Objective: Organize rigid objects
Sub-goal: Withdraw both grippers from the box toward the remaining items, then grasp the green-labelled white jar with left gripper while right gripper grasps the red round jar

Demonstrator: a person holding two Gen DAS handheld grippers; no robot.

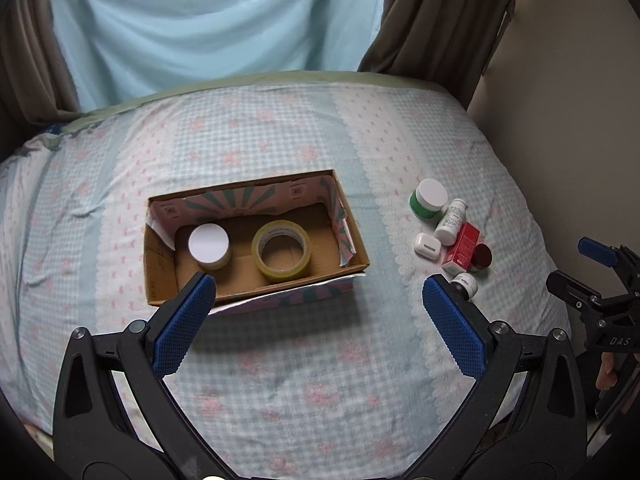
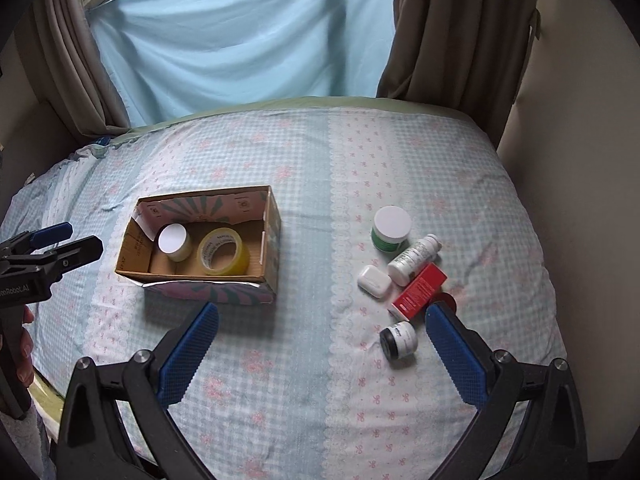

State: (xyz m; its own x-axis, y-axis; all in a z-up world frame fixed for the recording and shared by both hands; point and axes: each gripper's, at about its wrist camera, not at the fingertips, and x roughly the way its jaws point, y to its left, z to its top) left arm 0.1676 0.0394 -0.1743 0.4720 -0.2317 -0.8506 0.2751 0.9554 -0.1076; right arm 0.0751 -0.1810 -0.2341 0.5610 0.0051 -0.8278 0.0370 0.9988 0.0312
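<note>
the small dark jar [image 2: 398,343] lies on its side on the bed [image 2: 304,360], lower right of the frame, just inside the right gripper [image 2: 322,354], nearer than the left gripper [image 1: 318,324]; both jaws gape empty.

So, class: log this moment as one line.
left gripper open | right gripper open | box: jar, tape | six items outside

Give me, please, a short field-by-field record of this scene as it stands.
surface: bed
box: open, holds tape and white-lidded jar
outside box, right: green jar, white bottle, white case, red carton, small dark jar
left gripper: open, empty
right gripper: open, empty
</note>
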